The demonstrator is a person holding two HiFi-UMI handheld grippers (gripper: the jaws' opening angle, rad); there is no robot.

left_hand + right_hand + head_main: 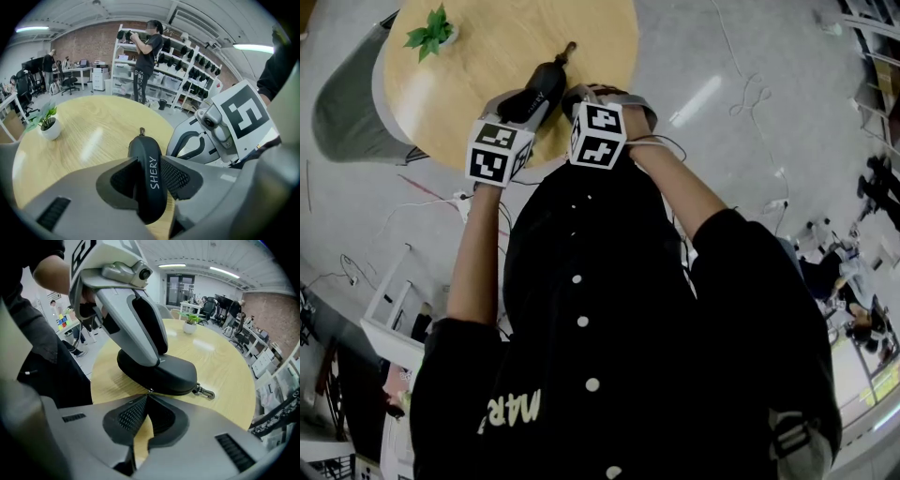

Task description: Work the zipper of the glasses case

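Observation:
A black zippered glasses case point(145, 154) stands on edge on the round wooden table point(89, 136), clamped between the pads of my left gripper point(149, 185). White lettering runs along its spine. In the right gripper view the case point(176, 373) lies just beyond my right gripper point(149, 392), whose jaws are shut on the small metal zipper pull at the case's near seam. A metal clasp point(206, 393) hangs off the case's right end. From the head view, both grippers meet over the case point(546, 82) at the table's near edge.
A small potted plant point(431, 33) stands on the table's far left side. Beyond the table, a person stands at white shelves point(178, 61). Desks and office chairs point(234, 319) fill the room behind. Cables lie on the floor point(750, 94).

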